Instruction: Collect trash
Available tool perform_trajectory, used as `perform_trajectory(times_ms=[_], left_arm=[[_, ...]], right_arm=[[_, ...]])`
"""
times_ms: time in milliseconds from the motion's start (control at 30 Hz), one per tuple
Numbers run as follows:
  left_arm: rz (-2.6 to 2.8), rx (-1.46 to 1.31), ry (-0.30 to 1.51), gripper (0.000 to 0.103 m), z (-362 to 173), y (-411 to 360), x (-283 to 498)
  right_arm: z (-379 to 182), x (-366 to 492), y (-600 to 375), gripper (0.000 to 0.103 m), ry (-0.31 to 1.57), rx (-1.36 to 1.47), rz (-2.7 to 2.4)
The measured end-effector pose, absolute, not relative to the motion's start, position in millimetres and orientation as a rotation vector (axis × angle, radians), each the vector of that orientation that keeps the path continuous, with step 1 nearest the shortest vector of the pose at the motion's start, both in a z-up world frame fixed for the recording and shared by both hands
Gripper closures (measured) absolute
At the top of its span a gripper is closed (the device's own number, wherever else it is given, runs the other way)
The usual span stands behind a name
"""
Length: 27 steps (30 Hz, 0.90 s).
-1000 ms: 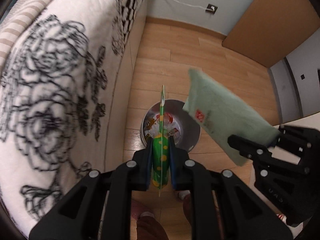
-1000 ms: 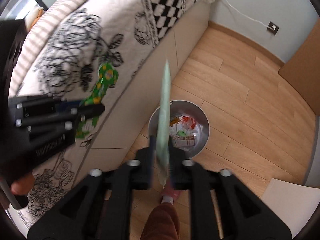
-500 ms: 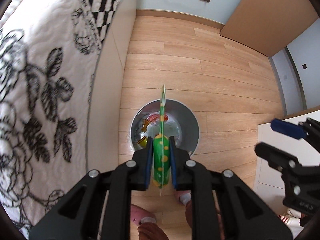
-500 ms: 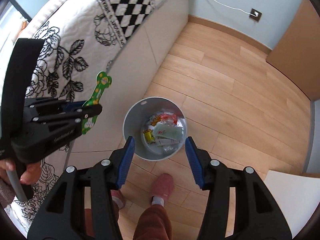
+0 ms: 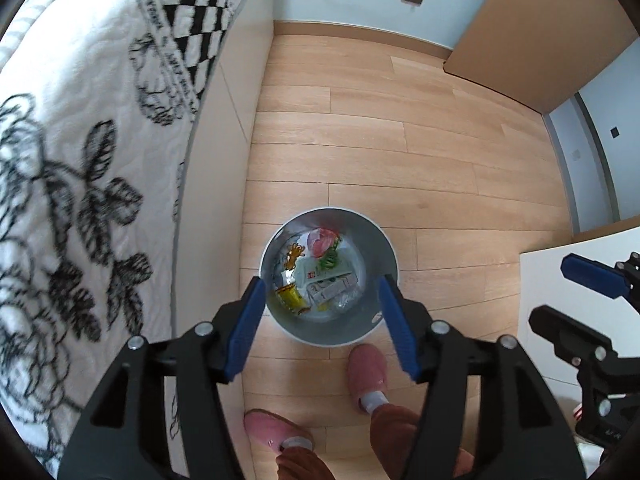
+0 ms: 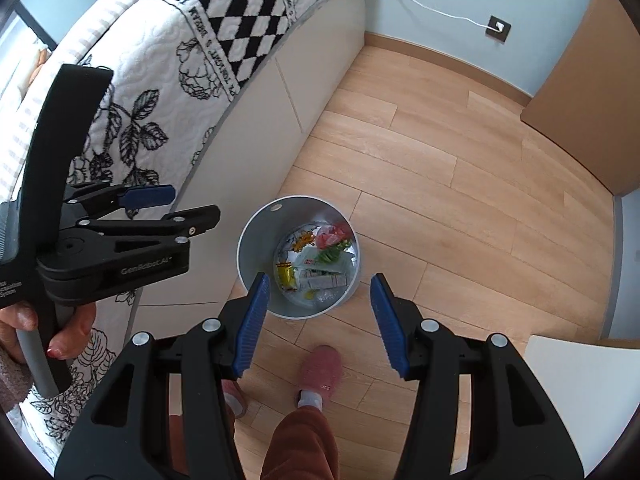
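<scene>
Left gripper point(image 5: 322, 318) hangs right over the bin point(image 5: 384, 236), jaws just sprung apart, nothing between them. Right gripper point(image 6: 316, 316) is released and bare too, above the bin's near rim. Down inside, wrappers point(image 5: 320, 276) heap on the bin floor, so both loads look dropped. The bin stands on the wood floor point(image 5: 400, 140) against the bed's point(image 5: 100, 120) side edge. No further trash in view, but the bed is only partly visible.

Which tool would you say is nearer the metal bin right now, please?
Left, as far as the views show. The left tool hangs open directly above the metal bin, framing its rim; the right tool is open above its near edge, slightly offset.
</scene>
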State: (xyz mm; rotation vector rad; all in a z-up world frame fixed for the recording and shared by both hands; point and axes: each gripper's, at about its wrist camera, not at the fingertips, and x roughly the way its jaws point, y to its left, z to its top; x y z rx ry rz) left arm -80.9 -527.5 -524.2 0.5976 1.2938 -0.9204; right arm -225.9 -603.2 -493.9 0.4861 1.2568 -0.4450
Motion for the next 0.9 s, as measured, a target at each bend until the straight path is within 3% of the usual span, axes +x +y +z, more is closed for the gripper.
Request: perform_trajectory(times_ms=[133,400,500,667,900], left_arm=[[-0.889,0.578,1.293,0.043,-501.7,-506.3,-76.4],[-0.796,0.54,1.237,0.035,-427.1,-442.0,-62.9],[-0.731,0.523,1.208,0.033,-393.0,-410.4,-51.4],[-0.594,0.486,1.153,0.027,-323.4,-346.1,-25.7],[-0.381,0.424,1.066,0.021,-225.4,-238.4,15.4]], right_arm=[[-474.4,-216.2,-592.3,0.051,1.251,0.457,-0.42],[-405.1,-181.9,-545.4,0.038,1.193,0.362,-0.344],[-367.0,-162.4,-519.1,0.025,1.138,0.341,-0.285],[-299.9,-123.5,-468.6,0.013,1.099,0.256,-0.184],[-186.0,-55.9,-387.1,0.01,0.966,0.146,-0.097]])
